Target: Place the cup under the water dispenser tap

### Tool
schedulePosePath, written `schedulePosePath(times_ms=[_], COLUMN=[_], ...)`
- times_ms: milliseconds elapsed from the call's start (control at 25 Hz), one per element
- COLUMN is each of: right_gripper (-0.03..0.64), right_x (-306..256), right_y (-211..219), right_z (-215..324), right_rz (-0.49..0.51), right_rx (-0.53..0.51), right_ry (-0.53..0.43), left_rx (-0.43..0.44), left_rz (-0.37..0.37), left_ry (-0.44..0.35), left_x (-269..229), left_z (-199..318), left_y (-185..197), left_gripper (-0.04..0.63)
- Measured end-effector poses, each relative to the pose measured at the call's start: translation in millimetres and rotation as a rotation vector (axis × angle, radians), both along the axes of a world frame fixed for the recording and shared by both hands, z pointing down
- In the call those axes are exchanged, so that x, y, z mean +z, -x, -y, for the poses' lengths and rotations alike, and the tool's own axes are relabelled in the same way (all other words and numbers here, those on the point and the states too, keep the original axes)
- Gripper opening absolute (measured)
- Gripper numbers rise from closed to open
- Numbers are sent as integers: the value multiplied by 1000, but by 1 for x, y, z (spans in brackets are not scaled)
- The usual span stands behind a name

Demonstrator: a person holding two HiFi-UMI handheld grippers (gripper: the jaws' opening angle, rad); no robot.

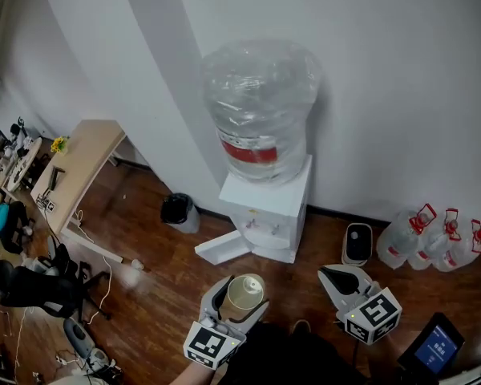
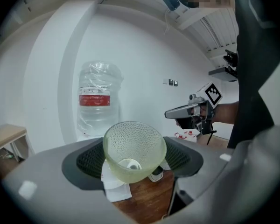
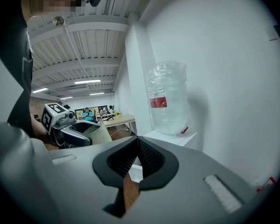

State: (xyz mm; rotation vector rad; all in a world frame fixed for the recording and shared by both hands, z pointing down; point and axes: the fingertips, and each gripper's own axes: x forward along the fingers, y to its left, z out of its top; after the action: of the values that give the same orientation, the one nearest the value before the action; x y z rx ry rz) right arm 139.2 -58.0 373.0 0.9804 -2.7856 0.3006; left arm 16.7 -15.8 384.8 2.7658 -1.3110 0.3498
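holding one cup (image 2: 133, 148) in left gripper (image 2: 135, 161); right gripper (image 3: 138, 157) closed; one water dispenser (image 1: 266, 205).

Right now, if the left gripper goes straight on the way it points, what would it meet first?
Probably the water dispenser: the left gripper, shut on the cup, points over wooden floor at its white cabinet. How far off it stands is hard to judge.

in the left gripper view the cup (image 2: 134, 148) hides the water dispenser (image 2: 96, 116) tap.
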Motion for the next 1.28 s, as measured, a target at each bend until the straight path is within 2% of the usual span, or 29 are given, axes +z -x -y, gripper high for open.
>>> schedulePosePath(times_ms=[280,600,760,1000,1160,1280], right_gripper=[2,2,2,3,2,3], right_x=[4,-5,0,14,29,40], right_y=[16,43,54,48,41,34], right_z=[43,88,102,120,137,150], right_rz=[-14,4,6,-13,-25,-66], right_rx=[64,139,138,140,100,74], right_ry=[24,-12,20,69,93,74], left_rx=[54,76,76,68,47,19], left_rz=[-10,22,-15,-29,-19,5], left_ry=[44,43,109,189,201,198], left_x=[18,38,68,105,143,183], left_z=[44,91,106,124,147,161], left_y=[16,50,62,61,52,43], left_gripper=[276,276,276,276,276,276])
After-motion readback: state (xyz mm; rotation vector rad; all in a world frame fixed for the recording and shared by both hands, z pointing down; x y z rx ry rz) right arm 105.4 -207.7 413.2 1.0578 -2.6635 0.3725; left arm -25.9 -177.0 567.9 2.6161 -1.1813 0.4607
